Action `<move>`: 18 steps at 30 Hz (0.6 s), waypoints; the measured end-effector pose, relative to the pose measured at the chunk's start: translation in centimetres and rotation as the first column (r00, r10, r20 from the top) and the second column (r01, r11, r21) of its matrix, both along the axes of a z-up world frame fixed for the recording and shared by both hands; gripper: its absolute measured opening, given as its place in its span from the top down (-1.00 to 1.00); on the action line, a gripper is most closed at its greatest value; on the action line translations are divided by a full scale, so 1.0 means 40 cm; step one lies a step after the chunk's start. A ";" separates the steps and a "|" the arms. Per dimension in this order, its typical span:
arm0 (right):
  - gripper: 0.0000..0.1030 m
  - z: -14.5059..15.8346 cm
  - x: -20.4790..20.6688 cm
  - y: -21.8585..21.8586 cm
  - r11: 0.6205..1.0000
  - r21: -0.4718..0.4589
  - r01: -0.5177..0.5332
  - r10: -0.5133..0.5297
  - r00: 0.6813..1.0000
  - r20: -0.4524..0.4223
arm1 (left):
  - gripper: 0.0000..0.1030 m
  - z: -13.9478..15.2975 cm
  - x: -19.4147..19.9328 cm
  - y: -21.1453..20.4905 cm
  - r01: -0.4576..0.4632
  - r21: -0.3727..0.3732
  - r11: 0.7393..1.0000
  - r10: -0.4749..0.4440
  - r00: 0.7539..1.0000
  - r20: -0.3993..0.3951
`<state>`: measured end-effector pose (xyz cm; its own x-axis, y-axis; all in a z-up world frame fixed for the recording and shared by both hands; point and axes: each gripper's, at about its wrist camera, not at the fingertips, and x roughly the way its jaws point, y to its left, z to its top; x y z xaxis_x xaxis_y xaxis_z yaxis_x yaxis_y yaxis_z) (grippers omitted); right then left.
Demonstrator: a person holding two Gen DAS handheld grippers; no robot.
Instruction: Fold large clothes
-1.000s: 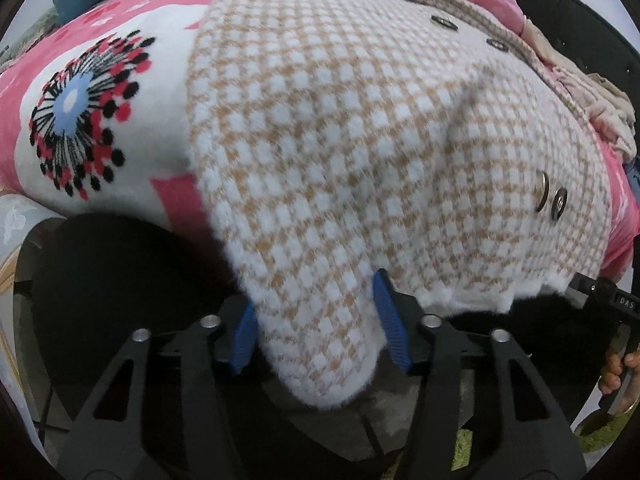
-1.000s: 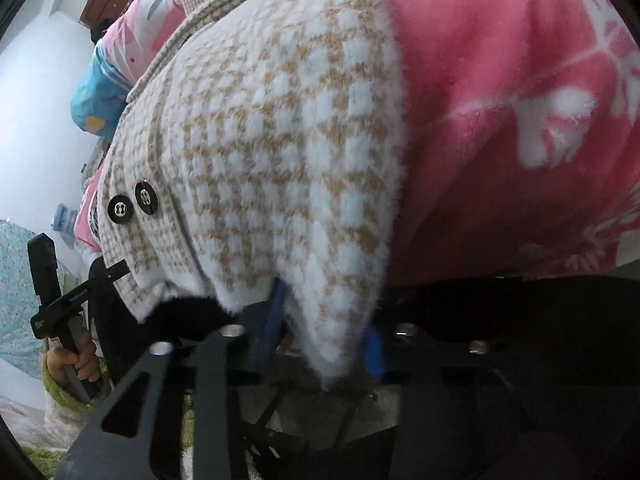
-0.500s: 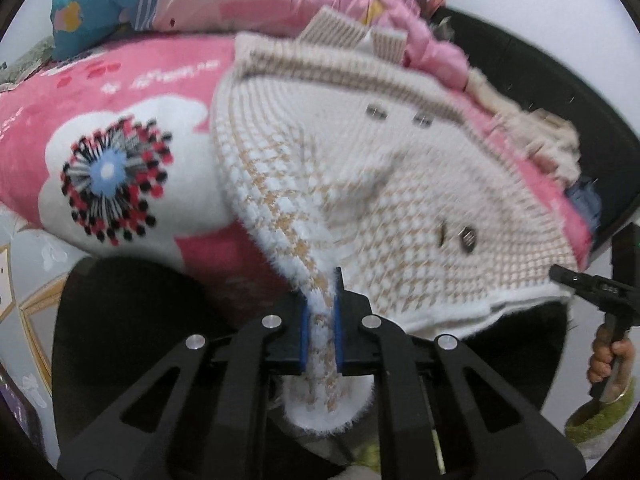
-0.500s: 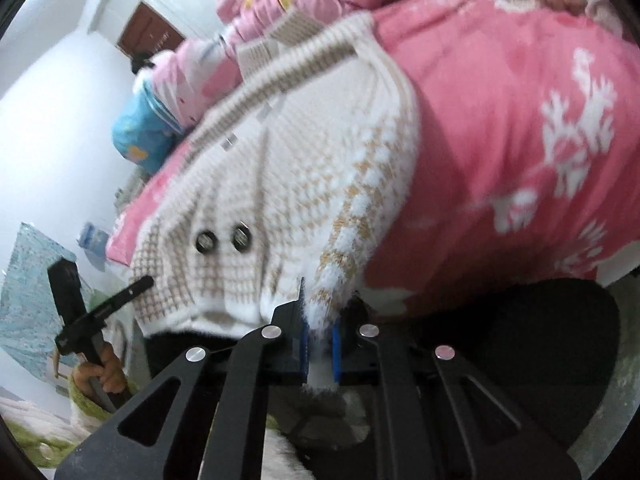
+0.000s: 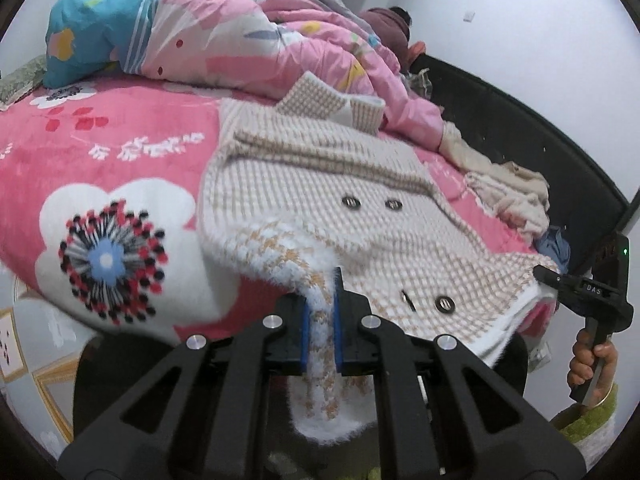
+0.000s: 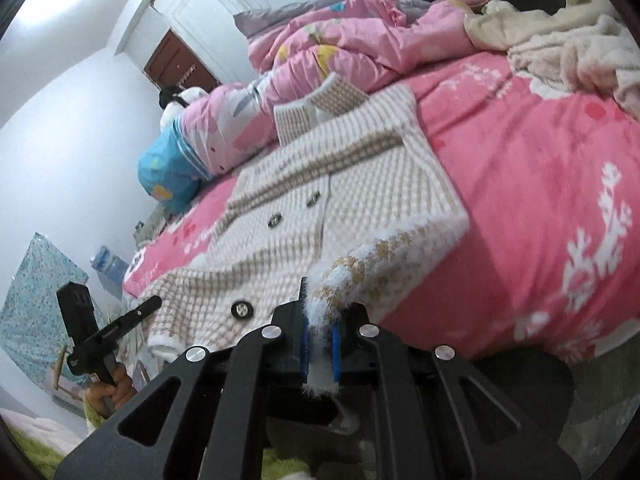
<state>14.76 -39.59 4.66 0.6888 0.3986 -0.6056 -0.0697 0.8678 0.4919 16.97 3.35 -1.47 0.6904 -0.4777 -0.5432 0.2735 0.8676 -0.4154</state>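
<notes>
Both raised since; left hand-held gripper [image 5: 320, 320], right hand-held gripper [image 6: 320, 336] clamp coat [image 5: 340, 184] hem.

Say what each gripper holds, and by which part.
Both hold the coat: the left gripper pinches its fluffy hem; the right gripper pinches the hem too.

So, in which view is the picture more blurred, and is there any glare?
Right wrist view: the checked coat and pink blanket are smeared by motion, with bright glare at the top left. Left wrist view: sharper, evenly lit; only the coat's near edge blurs.
</notes>
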 end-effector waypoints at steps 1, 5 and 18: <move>0.84 0.009 0.017 0.000 1.000 0.001 0.002 -0.002 1.000 0.008 | 0.84 0.005 0.015 0.005 -0.004 -0.006 1.000 0.004 1.000 0.000; 0.84 0.032 0.088 -0.004 1.000 0.008 0.008 -0.008 0.999 0.033 | 0.84 0.020 0.100 0.025 -0.020 -0.028 0.999 0.020 1.000 -0.014; 0.83 -0.060 0.426 -0.085 0.992 0.098 0.079 -0.074 0.996 -0.050 | 0.58 -0.049 0.427 0.060 -0.050 -0.159 0.986 0.015 0.977 -0.211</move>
